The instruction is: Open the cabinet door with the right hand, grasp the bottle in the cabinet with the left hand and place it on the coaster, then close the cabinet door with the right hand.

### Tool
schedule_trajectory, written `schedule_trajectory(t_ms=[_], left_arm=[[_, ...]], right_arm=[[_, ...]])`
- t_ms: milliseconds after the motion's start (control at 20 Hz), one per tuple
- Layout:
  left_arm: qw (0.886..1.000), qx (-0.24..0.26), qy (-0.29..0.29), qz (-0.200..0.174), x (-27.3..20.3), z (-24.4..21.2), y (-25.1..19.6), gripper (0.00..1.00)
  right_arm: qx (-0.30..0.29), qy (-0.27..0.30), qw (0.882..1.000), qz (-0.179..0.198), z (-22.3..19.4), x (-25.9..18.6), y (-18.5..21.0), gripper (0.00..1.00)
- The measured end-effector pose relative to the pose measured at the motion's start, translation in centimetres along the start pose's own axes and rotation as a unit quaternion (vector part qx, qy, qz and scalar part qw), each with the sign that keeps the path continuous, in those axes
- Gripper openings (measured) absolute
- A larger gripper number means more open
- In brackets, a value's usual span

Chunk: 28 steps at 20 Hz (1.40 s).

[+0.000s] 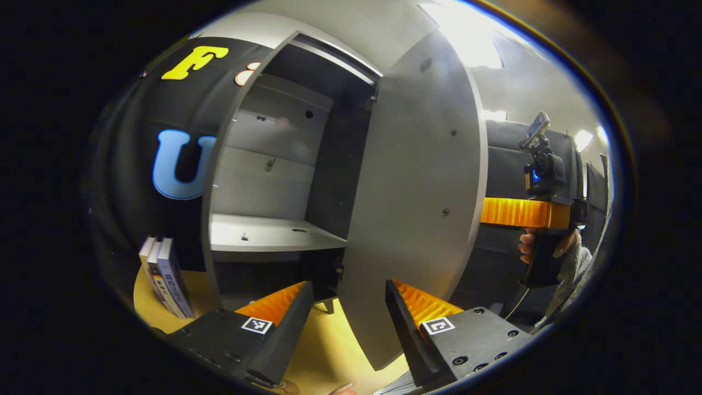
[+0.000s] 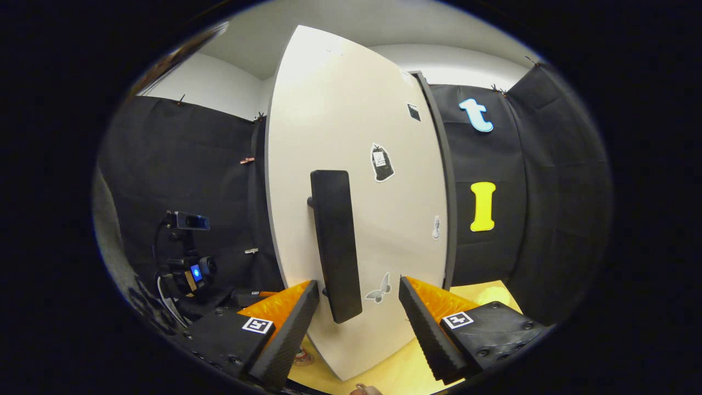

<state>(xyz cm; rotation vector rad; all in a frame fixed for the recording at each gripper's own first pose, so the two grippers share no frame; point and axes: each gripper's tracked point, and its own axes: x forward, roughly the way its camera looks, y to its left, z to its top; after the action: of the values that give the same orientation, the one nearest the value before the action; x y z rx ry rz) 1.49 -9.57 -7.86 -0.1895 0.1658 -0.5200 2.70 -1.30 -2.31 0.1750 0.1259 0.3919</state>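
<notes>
Your door stands open: in the left gripper view the cabinet door (image 1: 417,208) swings out and the shelf (image 1: 269,233) inside lies bare, with no bottle on it, so judge the bottle already taken out; I can't make out bottle or coaster here. Your left gripper (image 1: 348,307) is wide open and empty. Your right gripper (image 2: 359,310) is open too, its fingers either side of the door handle (image 2: 334,241), not pressing it. Next, push the door shut.
</notes>
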Motion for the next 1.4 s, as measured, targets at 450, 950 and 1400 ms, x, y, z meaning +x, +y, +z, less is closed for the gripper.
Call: schedule_trajectory(t_ms=[450, 950, 1400], left_arm=[[0.996, 0.006, -0.015, 0.084, -6.3, 3.1, 4.1, 0.84], [0.988, 0.038, -0.051, 0.143, -3.4, 7.4, 2.9, 0.84], [0.980, 0.043, -0.079, 0.177, -1.3, 9.6, 2.4, 0.92]], right_arm=[[-0.014, -0.004, 1.000, 0.017, -1.4, 3.4, 2.5, 0.97], [-0.045, -0.073, 0.996, -0.036, -0.1, 5.0, -4.0, 0.96], [-0.044, -0.087, 0.994, -0.043, 0.9, 5.6, -8.4, 0.96]])
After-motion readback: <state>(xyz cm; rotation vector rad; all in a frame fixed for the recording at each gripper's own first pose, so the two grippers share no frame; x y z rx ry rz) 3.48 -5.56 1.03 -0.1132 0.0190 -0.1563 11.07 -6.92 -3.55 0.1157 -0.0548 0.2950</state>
